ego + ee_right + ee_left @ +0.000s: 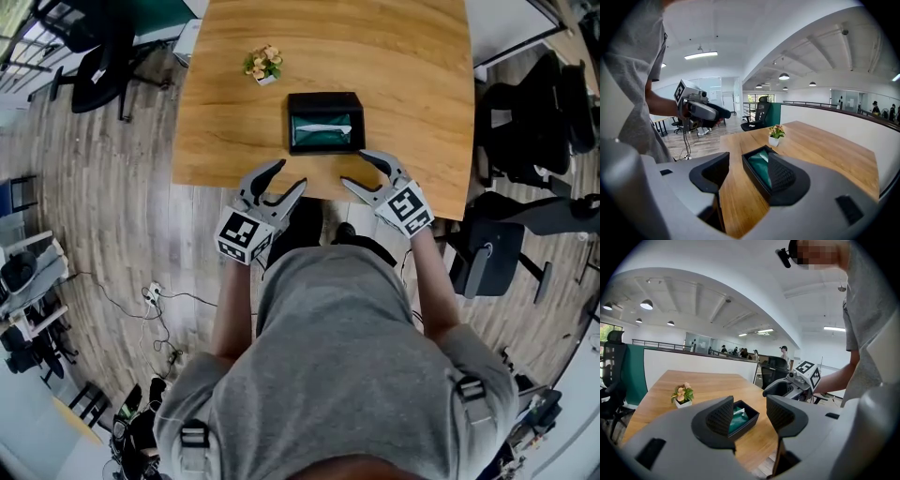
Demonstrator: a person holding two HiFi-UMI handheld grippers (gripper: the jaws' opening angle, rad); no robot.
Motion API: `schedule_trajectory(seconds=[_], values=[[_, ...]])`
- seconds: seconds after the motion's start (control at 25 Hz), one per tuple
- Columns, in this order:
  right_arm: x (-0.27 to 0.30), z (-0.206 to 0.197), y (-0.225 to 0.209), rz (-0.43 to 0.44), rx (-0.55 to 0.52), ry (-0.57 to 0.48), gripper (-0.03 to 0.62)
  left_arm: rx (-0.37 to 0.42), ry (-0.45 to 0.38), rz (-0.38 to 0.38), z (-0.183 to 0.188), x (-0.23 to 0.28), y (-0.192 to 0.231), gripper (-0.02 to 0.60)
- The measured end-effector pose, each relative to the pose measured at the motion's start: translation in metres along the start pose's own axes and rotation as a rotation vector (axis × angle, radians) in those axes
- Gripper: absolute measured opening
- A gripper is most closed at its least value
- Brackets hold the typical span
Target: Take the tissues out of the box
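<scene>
Place: we take it for an open-plan office.
Seating: black swivel chairs (530,122) right of our right gripper (354,169).
Lighting: pendant lamps (646,304) above our left gripper (750,411).

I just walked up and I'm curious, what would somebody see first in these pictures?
Most likely the black box on the wooden table, with a green pack of tissues inside it. Next, the left tool and right tool, both open and empty, held at the table's near edge, just short of the box. A little pot of flowers sits beyond the box, toward the left.
</scene>
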State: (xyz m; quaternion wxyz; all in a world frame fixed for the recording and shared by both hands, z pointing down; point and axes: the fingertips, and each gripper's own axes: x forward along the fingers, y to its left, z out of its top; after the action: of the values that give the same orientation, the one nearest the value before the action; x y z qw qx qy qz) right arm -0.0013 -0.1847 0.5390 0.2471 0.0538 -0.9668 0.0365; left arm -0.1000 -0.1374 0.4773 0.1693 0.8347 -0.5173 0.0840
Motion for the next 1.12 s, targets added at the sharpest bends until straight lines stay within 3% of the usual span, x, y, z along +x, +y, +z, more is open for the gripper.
schedule_trajectory(seconds=[0.6,1.12], values=[[0.043,-0.002,-0.040,-0.074,0.023,0.075,0.264,0.029,0.068,-0.150,-0.004,0.035,0.054,0.225],[0.081,-0.014,-0.054,-0.008,-0.026,0.136,0.259,0.008,0.110,-0.121,-0.011,0.044,0.075,0.225]])
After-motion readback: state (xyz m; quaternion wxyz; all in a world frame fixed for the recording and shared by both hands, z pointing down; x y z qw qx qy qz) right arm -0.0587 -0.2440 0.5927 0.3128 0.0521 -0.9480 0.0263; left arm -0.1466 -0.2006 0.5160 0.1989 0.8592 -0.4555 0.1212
